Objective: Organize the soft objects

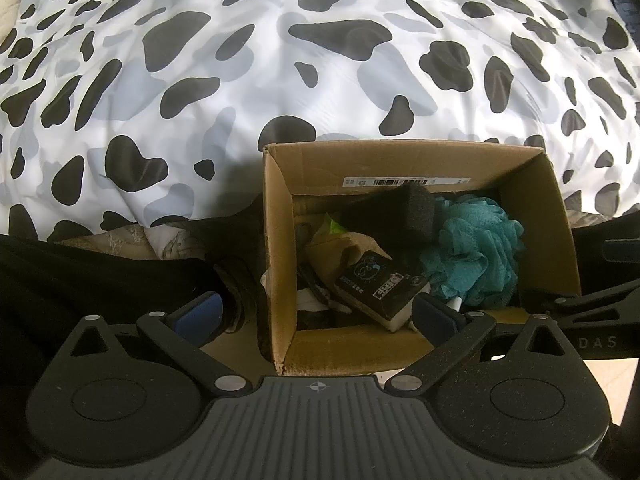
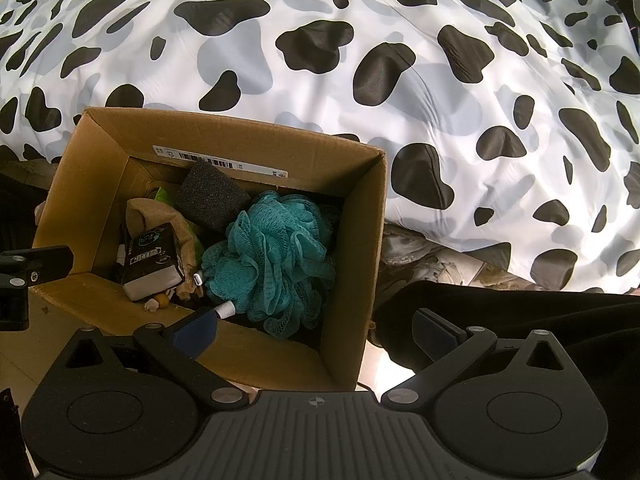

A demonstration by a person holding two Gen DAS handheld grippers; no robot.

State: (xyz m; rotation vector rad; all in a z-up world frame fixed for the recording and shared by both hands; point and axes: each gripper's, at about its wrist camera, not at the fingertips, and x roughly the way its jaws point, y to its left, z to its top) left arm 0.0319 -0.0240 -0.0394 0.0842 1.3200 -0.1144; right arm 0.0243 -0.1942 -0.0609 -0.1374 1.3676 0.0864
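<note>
Open cardboard box (image 2: 360,240) of soft things beside a cow-print bed (image 2: 400,80).
We see both claws, left (image 1: 318,314) and right (image 2: 316,330), spread wide and empty; beneath the teal loofah (image 2: 272,256) and black sponge (image 2: 212,196), items are buried, unreadable.

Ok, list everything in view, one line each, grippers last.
cardboard box: one, brown, open, against the bed
mesh bath pouf: one, teal, in the box, right side
foam block: one, dark grey, at the box's back wall
tissue pack: one, black and white, in the box, left side
bedcover: one, white with black patches, behind the box
left gripper: fingers open, empty, over the box's near left corner
right gripper: fingers open, empty, over the box's near right corner
</note>
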